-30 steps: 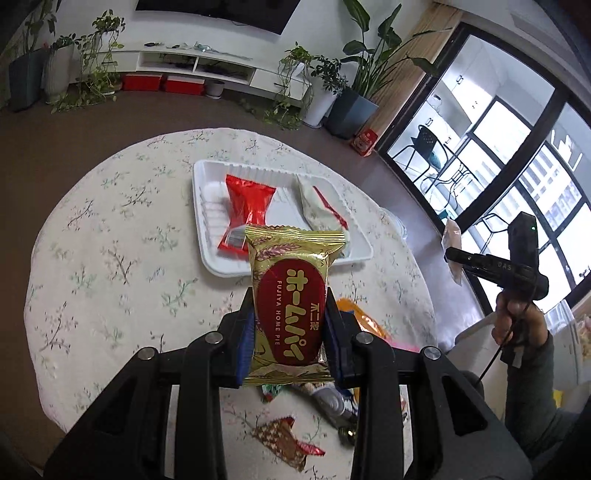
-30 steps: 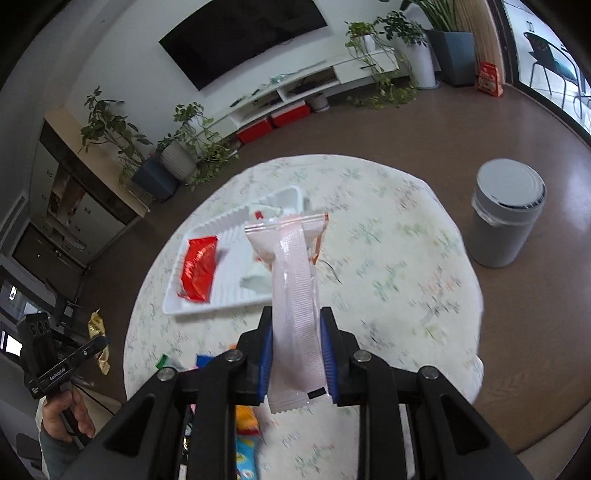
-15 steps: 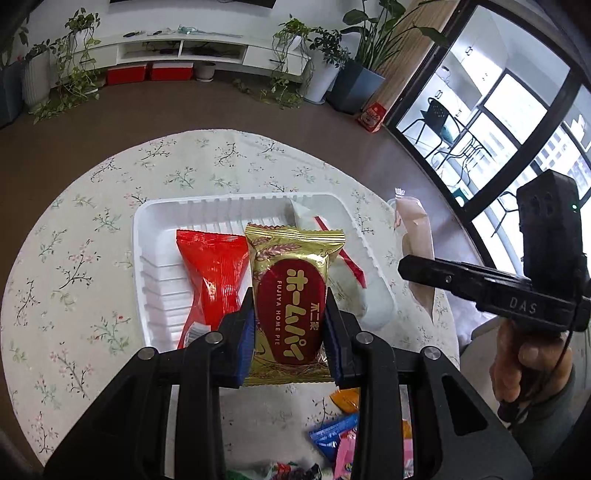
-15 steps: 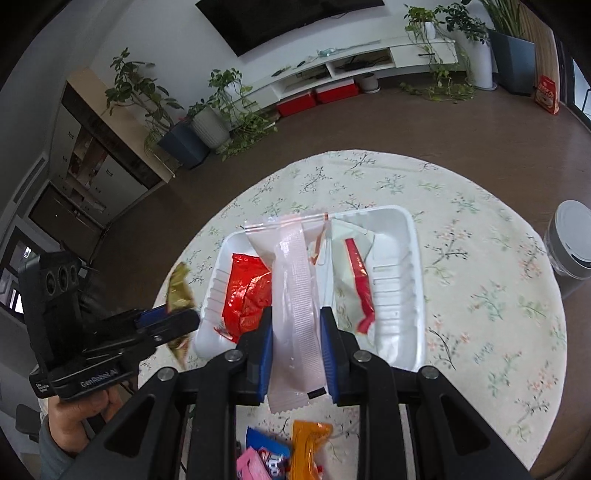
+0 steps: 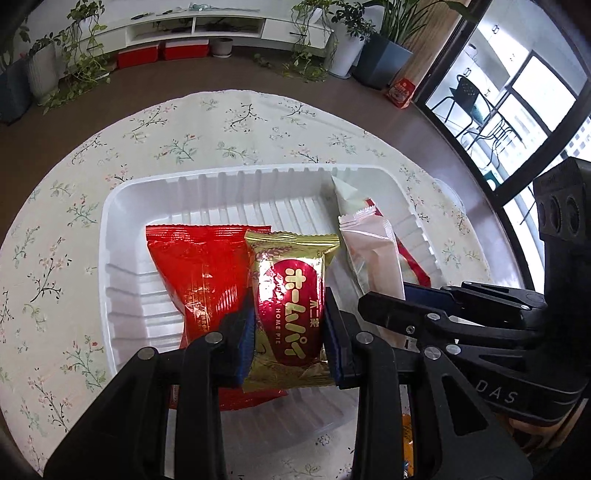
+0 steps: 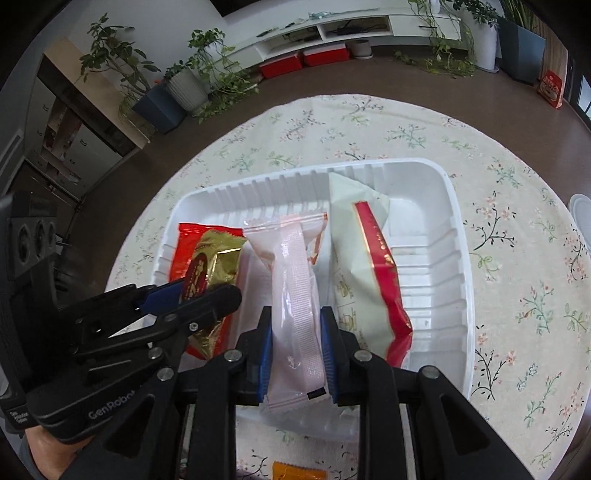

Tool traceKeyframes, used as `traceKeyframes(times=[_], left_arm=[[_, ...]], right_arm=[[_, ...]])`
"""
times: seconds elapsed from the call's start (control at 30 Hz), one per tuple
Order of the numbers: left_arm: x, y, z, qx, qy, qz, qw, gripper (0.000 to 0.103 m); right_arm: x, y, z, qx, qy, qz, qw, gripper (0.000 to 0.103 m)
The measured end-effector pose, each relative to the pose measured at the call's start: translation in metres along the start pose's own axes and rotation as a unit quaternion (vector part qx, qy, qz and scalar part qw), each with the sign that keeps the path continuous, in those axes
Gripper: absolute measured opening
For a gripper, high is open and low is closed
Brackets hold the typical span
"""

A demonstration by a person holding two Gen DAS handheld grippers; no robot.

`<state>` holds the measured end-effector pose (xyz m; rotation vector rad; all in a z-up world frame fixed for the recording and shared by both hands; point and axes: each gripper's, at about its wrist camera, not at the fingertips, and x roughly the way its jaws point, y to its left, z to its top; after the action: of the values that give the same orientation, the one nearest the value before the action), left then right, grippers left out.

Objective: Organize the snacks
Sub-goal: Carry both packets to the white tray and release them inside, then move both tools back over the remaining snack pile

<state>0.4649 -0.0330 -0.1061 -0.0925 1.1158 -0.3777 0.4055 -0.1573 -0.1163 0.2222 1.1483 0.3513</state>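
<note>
Gold foil snack packet with a red oval label (image 5: pixel 291 306) is pinched between the blue pads of the left gripper (image 5: pixel 290 332), hanging over the white ribbed plastic tray (image 5: pixel 122 206), partly overlapping the red foil snack bag (image 5: pixel 195 273) that lies flat in the tray's left part. Pale pink translucent long snack packet (image 6: pixel 295 310) is clamped in the right gripper (image 6: pixel 295 350), jaws narrow on it, also over the tray, about mid-tray. Cannot tell whether either held packet touches the tray floor. Cream packet with a red stripe (image 6: pixel 364 269) lies in the tray just right of the pink one. In the left wrist view the right gripper (image 5: pixel 413 299) comes in from the right side, close beside the left one; pink packet (image 5: pixel 373 258) sticks out past it. In the right wrist view the left gripper (image 6: pixel 192 295) sits at the left with the gold packet (image 6: pixel 214 266) in it, a hand (image 6: pixel 48 454) low at the edge. Tray rests on a round worktop with a floral cloth (image 5: pixel 221 122). An orange wrapper (image 6: pixel 299 472) lies on the cloth near the tray's near edge. Potted plants (image 6: pixel 184 85) and a white low TV unit (image 5: pixel 195 26) stand beyond on the brown floor.
</note>
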Motion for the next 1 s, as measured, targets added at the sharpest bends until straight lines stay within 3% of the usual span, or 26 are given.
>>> traceKeyframes(times=[0.3, 0.4, 0.7, 0.83, 1.0], left_arm=[[-0.001, 0.002, -0.001, 0.001, -0.015, 0.007, 0.9999, 0.031], [-0.010, 0.002, -0.005, 0.002, -0.025, -0.001, 0.9997, 0.041], [-0.011, -0.001, -0.005, 0.008, -0.033, -0.001, 0.9994, 0.041], [-0.019, -0.005, -0.007, 0.010, -0.045, 0.000, 0.9989, 0.052], [-0.040, -0.006, -0.014, 0.007, -0.061, -0.007, 0.9981, 0.065]], right_arm=[[0.009, -0.002, -0.003, -0.006, 0.011, -0.022, 1.000, 0.031], [0.010, -0.004, -0.004, -0.005, 0.009, -0.021, 1.000, 0.031], [0.009, -0.003, -0.004, -0.006, 0.008, -0.023, 1.000, 0.031], [0.006, -0.004, -0.005, -0.003, 0.006, -0.022, 1.000, 0.032], [-0.008, -0.008, -0.009, 0.013, -0.008, -0.010, 1.000, 0.042]])
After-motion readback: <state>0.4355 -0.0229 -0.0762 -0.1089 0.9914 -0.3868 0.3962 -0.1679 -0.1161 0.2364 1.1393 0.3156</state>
